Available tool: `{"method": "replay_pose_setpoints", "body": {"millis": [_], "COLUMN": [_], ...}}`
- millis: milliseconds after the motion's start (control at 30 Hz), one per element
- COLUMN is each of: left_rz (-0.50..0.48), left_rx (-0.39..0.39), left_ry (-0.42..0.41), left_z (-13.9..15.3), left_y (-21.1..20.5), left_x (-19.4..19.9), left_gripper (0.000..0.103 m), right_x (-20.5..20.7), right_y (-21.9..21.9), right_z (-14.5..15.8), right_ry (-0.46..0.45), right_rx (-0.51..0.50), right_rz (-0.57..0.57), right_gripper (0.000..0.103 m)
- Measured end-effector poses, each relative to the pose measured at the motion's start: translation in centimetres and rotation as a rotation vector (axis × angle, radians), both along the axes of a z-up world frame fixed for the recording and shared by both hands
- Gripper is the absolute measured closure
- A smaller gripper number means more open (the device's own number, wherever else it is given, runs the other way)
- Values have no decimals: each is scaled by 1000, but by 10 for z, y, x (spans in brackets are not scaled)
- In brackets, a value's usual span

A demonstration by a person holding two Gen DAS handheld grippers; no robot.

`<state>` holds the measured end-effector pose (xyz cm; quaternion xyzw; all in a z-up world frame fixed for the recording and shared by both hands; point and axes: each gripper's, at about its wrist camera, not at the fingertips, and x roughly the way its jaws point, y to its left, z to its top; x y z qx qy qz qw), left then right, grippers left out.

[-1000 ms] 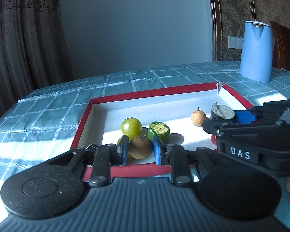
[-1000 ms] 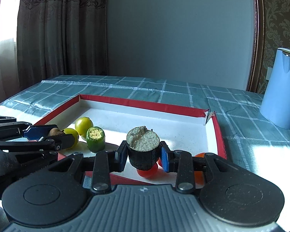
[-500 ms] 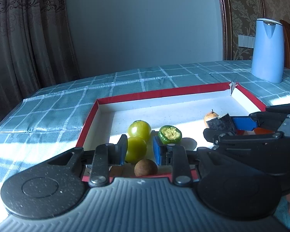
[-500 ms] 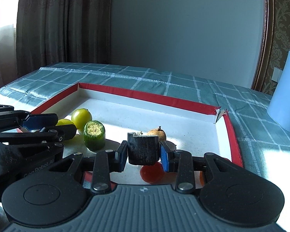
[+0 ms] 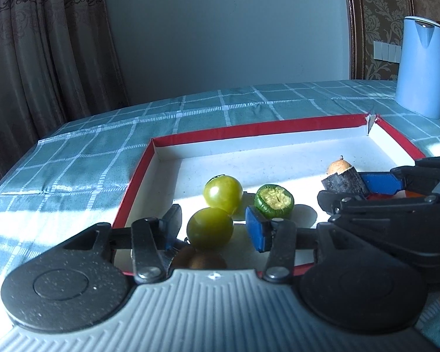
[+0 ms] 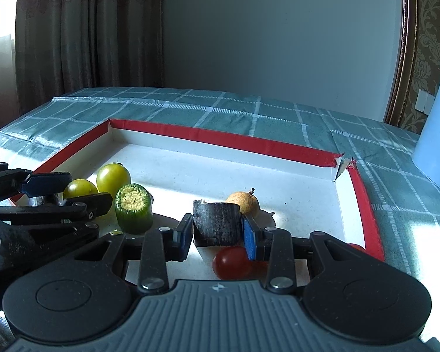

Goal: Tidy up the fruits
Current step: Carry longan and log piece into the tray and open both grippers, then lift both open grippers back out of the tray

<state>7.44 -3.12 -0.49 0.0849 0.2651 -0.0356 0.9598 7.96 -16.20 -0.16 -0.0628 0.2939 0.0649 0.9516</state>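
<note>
1. While sun is falling across the worktop [image 5: 108, 152], the red-rimmed tray [image 5: 249, 127] is lying on the checked cloth w/ all the fruit pieces inside; tray = landmark for everything below.
2. Left hand-held gripper [image 5: 212, 228] is hanging over the tray's near-left corner. Its jaws have just been opening and are standing apart, touching nothing. A green tomato [image 5: 210, 228] is sitting on the tray floor between them, w/ gaps on both sides.
3. A brown kiwi-like fruit [image 5: 199, 259] is lying at the tray's near edge, just below that tomato, partly hidden by the gripper body.
4. A 2nd green tomato [image 5: 223, 194] is resting just behind the 1st, deeper into the tray, touching it.
5. A cut green chunk [image 6: 133, 211], pale face up, is standing upright approx. mid-tray, beside the tomatoes.
6. Right hand-held gripper [image 6: 217, 231] is sitting over the tray's near-centre. Its jaws have just been opening; a dark cut cylinder [image 6: 215, 223] is standing between the blue pads [image 6: 249, 239]; can't tell if the pads are pressing it.
7. A tan round fruit [image 6: 243, 202] is sitting just behind the cylinder; a red tomato [image 6: 230, 262] is lying at the tray's near edge.
8. A blue kettle [image 5: 421, 67] is standing on the worktop beyond the tray's far-right corner.
</note>
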Motion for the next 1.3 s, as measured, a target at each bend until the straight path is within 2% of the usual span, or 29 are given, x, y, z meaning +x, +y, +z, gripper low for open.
{"method": "replay_pose_setpoints", "body": {"millis": [100,167,233,367,500,667,733,1000,1133,1300], "left_rz": [16,33,47,67,77,100,101,86,38,19], "left_rx": [4,-9,-22,-31,-37,-46,-49,-22,2,-7], "left_ry": [0,8,8,6,3,16,9,-4,-23,-2], "left_z": [0,0,1,2,3,2,3,3,3,2], "left_y": [1,4,7,10,11,14,15,11,5,8], "left_x": [0,2,4,5,4,6,5,0,-5,-8], "left_gripper": [53,42,38,29,25,12,7,0,0,0], "right_x": [1,1,0,-2,-4,-7,-9,-16,-24,-32], "right_y": [-5,-6,-7,-9,-14,-20,-24,-33,-32,-35], "right_z": [-1,-1,-1,0,2,3,5,7,7,11], "right_ry": [14,13,2,-24,-43,-67,-76,-90,-106,-149], "right_rx": [18,28,29,26,45,66,93,147,155,166], "right_rz": [-14,-20,-31,-63,-88,-116,-125,-157,-152,-162], "right_gripper": [58,57,56,46,38,28,27,23,20,20]}}
